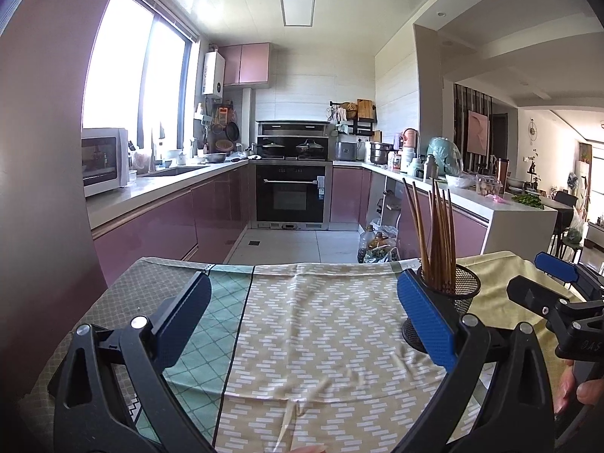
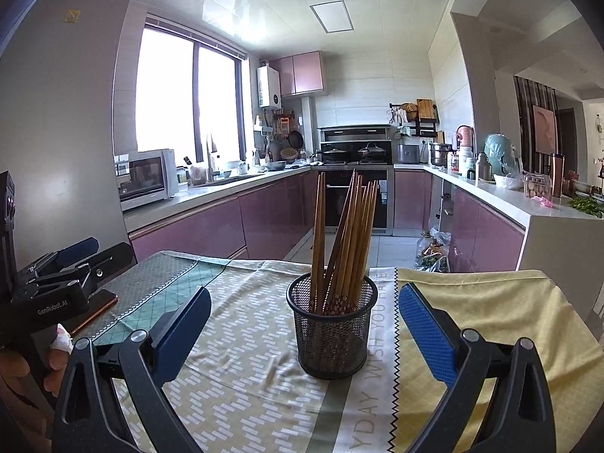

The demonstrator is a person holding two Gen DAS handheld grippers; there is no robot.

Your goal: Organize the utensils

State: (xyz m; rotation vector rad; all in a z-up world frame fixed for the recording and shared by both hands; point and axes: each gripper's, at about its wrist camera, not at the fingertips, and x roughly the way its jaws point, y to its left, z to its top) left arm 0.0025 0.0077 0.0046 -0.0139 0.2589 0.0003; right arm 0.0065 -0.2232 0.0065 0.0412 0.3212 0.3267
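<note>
While both spread wide, empty, right claw [image 2: 304, 321] flanks chopstick holder [image 2: 332, 324]; left claw [image 1: 304, 315] beside it.

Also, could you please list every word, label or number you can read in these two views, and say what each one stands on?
"GenRobot.AI": on the left gripper body, in the right wrist view.
"YDAY WISH YOU HA E": partial print on the tablecloth, beside the mesh cup of chopsticks.
"0AS": partial embossed mark on the right gripper body; uncertain.
Stickers on the fridge, the oven label and the water heater panel: too small to read.
</note>
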